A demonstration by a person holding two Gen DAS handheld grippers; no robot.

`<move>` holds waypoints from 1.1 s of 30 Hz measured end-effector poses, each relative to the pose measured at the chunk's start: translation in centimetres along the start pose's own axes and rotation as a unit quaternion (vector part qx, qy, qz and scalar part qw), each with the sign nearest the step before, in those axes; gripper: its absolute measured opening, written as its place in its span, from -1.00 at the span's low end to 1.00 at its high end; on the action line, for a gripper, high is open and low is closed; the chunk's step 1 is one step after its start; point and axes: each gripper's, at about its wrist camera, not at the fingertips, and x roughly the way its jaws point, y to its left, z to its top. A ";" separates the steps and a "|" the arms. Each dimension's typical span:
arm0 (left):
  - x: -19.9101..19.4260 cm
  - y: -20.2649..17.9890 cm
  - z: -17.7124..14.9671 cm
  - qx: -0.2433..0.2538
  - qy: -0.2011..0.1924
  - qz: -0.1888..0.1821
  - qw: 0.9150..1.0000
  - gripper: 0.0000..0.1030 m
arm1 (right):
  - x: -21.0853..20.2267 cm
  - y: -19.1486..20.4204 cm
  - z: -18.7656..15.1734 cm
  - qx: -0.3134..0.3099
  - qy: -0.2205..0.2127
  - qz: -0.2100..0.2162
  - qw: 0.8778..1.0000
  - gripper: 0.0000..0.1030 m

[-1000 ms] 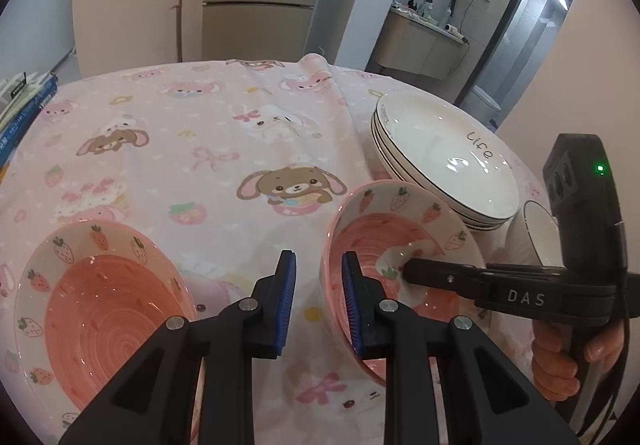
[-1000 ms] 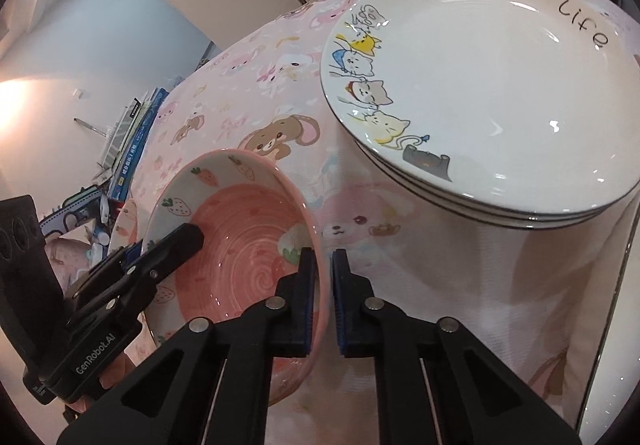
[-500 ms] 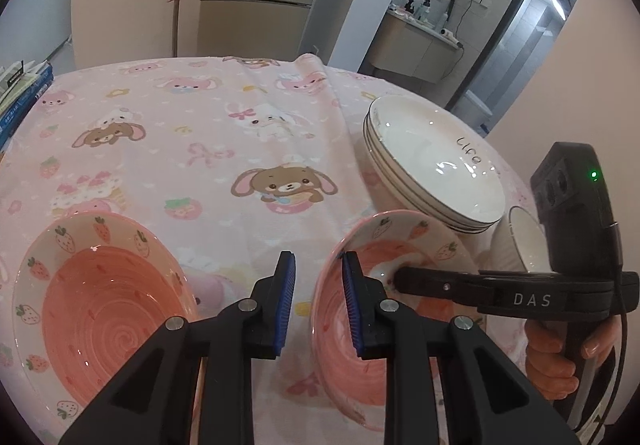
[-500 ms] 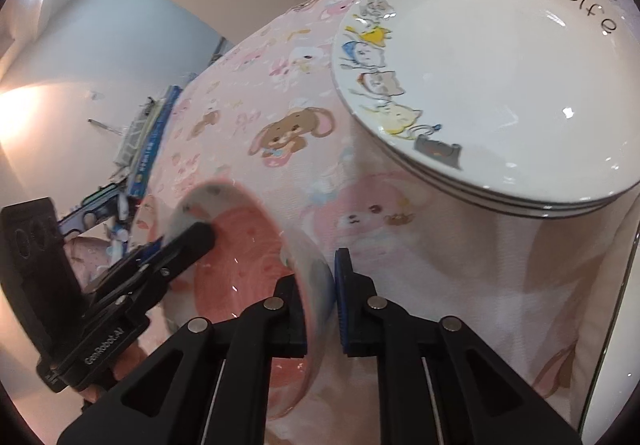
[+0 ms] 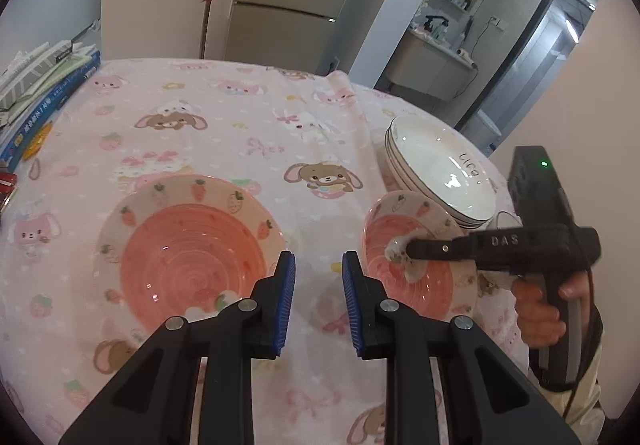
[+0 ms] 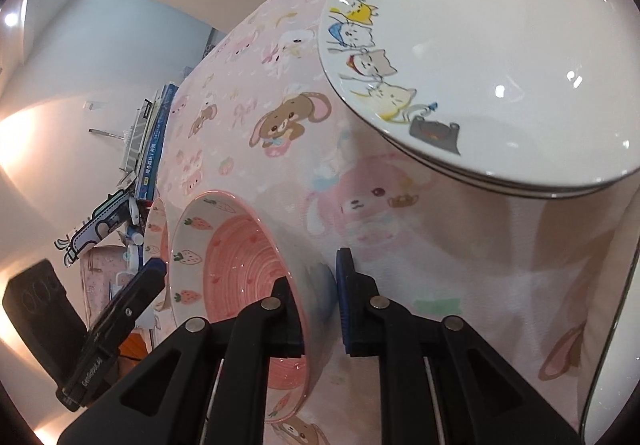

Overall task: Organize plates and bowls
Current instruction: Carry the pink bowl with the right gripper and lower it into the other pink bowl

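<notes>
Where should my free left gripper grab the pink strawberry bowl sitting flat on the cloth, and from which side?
Take the strawberry bowl by its near rim, coming in from the left gripper's own side, one finger inside and one outside. It sits upright on the tablecloth with a wide flared lip; the body is too broad to span, so the thin rim looks like the only pinchable part.

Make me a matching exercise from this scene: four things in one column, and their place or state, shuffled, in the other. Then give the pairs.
Things:
1. left gripper
2. right gripper
3. white plates
4. books

Place or state:
A. stacked, with "life" written on the top one
B. piled at the left edge of the table
C. open and holding nothing
D. astride the rim of a pink strawberry bowl

Pairs: 1-C, 2-D, 3-A, 4-B
</notes>
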 end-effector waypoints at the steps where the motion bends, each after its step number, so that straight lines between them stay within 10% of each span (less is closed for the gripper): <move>1: -0.9 0.3 0.0 -0.004 -0.005 -0.002 1.000 -0.52 | -0.2 0.3 0.1 0.000 0.001 0.000 1.000 -0.77; 23: -6.4 5.3 -0.4 -0.062 -0.039 0.047 0.996 -0.52 | 1.3 13.4 1.1 -0.085 0.010 0.020 0.996 -0.75; 33: -8.5 9.4 -1.0 -0.119 -0.067 0.011 0.991 -0.42 | 3.8 15.1 1.0 -0.093 0.027 0.013 0.995 -0.75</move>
